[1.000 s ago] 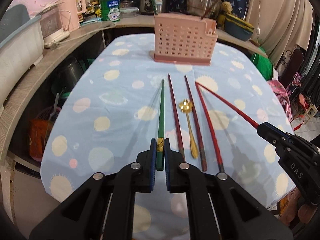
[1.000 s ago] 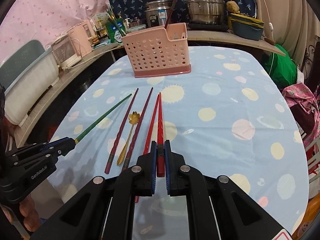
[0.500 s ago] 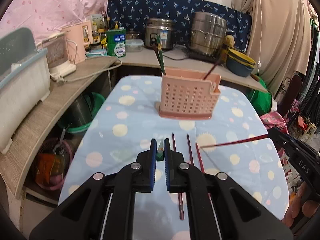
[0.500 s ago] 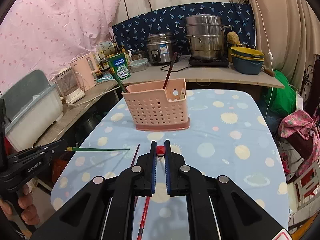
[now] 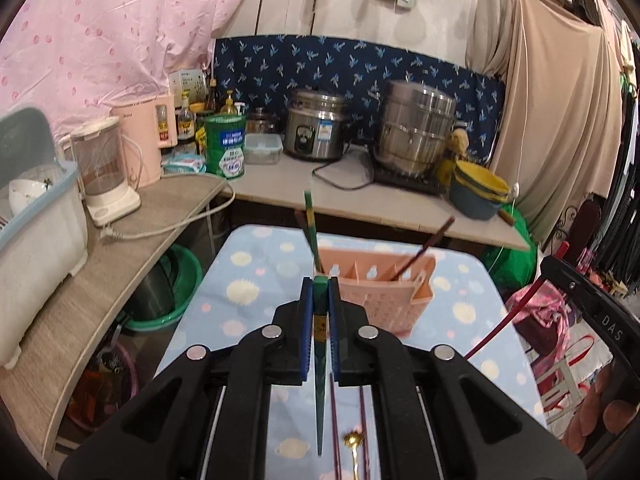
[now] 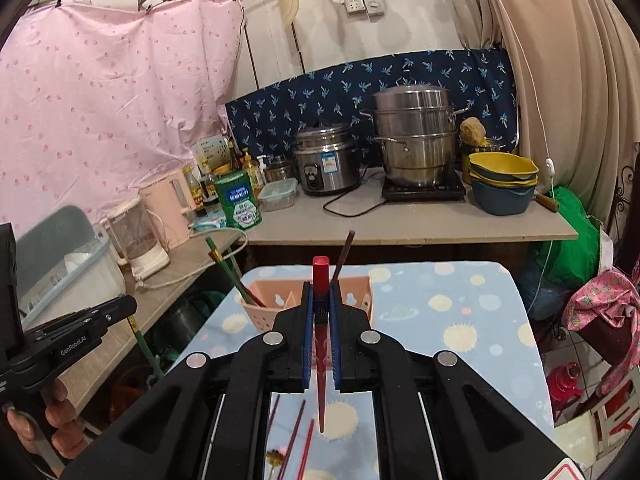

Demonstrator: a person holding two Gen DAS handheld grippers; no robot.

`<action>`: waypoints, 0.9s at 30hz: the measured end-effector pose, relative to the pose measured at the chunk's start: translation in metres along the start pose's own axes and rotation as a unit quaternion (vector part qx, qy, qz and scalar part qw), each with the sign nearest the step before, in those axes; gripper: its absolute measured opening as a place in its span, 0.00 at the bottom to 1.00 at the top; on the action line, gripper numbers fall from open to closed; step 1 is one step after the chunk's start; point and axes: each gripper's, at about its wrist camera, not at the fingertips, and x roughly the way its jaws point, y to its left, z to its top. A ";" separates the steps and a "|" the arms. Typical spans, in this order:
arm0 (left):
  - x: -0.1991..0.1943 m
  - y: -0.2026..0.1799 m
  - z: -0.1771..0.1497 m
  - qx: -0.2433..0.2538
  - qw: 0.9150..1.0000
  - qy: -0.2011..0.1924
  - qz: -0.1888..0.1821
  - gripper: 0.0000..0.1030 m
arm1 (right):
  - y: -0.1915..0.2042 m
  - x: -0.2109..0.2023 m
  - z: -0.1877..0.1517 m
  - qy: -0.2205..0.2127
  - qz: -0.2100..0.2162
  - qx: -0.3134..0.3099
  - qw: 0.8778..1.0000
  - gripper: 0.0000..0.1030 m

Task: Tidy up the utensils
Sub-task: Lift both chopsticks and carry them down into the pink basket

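My left gripper (image 5: 320,292) is shut on a green chopstick (image 5: 320,384), which hangs tip-down above the table. My right gripper (image 6: 320,296) is shut on a red chopstick (image 6: 321,276), also tip-down. The pink slotted basket (image 5: 384,312) stands just beyond both grippers and holds another green chopstick (image 5: 310,224) and a dark brown one (image 5: 428,246). Below on the spotted cloth lie dark red chopsticks (image 5: 334,424) and a gold spoon (image 5: 352,440). In the right wrist view the basket (image 6: 272,304) and the left gripper (image 6: 128,306) at the left show too.
Behind the table runs a counter (image 6: 420,228) with a rice cooker (image 6: 328,160), a steel steamer pot (image 6: 416,140) and stacked bowls (image 6: 504,184). A kettle (image 5: 104,168) and a dish rack (image 5: 36,208) stand on the left shelf. A person's hand holds each gripper.
Both grippers rose from the table, each keeping its chopstick. The chopsticks swung from lying flat to hanging tip-down. The basket now sits lower and closer in both views.
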 end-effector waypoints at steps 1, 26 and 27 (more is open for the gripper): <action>-0.001 0.000 0.009 -0.003 1.000 -0.008 -0.001 0.07 | 0.000 0.002 0.009 -0.006 0.006 0.005 1.000 0.07; 0.053 -0.014 0.136 -0.020 0.995 -0.098 0.005 0.07 | 0.013 0.122 0.091 -0.014 0.015 0.005 1.000 0.07; 0.055 -0.014 0.136 -0.018 0.995 -0.097 0.005 0.07 | 0.012 0.126 0.088 -0.009 0.016 0.005 1.000 0.07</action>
